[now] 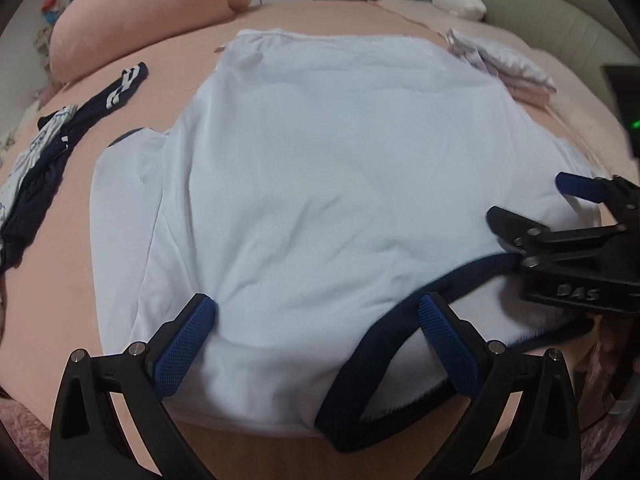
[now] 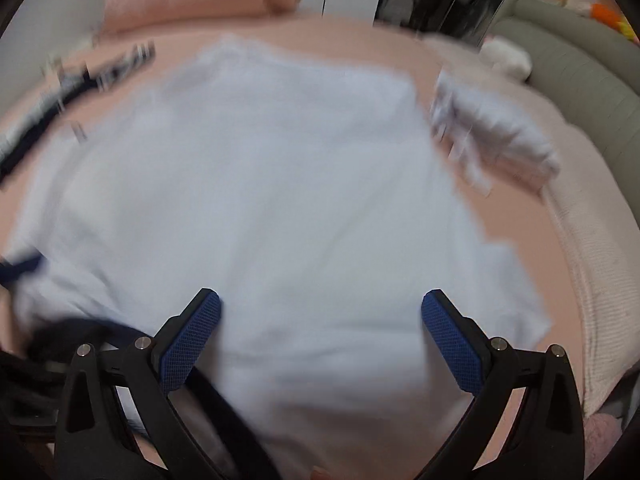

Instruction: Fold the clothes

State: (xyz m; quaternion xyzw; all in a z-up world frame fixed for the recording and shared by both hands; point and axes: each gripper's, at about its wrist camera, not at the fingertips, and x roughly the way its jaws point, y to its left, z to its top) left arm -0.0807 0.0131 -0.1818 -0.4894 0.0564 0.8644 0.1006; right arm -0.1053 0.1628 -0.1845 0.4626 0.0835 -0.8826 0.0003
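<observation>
Soft, even indoor light; one sharp view, one smeared.

We see the left wrist view fairly crisp, the pale shirt point(image 1: 320, 184) showing only faint crease shadows, with no glare. The right wrist view is motion-blurred throughout, the shirt's edges streaked. Both frames bow strongly and darken to black at the corners.
</observation>
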